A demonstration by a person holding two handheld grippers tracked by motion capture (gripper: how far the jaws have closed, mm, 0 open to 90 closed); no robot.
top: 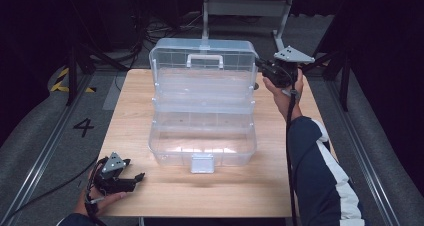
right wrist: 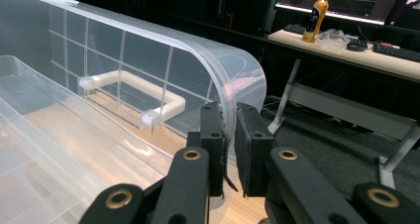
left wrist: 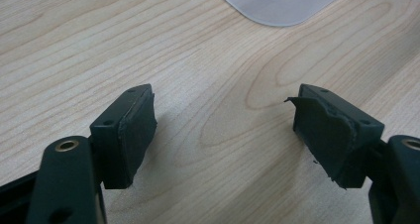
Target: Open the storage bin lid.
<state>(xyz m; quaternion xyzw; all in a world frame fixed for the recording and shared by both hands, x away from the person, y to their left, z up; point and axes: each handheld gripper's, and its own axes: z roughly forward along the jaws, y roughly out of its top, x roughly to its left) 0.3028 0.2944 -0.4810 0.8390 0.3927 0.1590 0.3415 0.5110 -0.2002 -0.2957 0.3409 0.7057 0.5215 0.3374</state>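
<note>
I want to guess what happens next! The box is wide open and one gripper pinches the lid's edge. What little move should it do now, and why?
Probably swing the clear plastic lid forward and down over the clear plastic box base. The right gripper has its fingers clamped on the lid's corner edge, the lid stands upright, and the left gripper rests open on the wooden table, away from the box.

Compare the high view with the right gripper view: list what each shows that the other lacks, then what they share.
High view alone: the whole wooden table, the left gripper open near its front corner, the box's front latch, the person's sleeve.

Right gripper view alone: a close look at the right gripper clamped on the lid's edge, and a desk with an orange bottle behind.

Shared: the clear plastic box, its raised lid and white handle.
</note>
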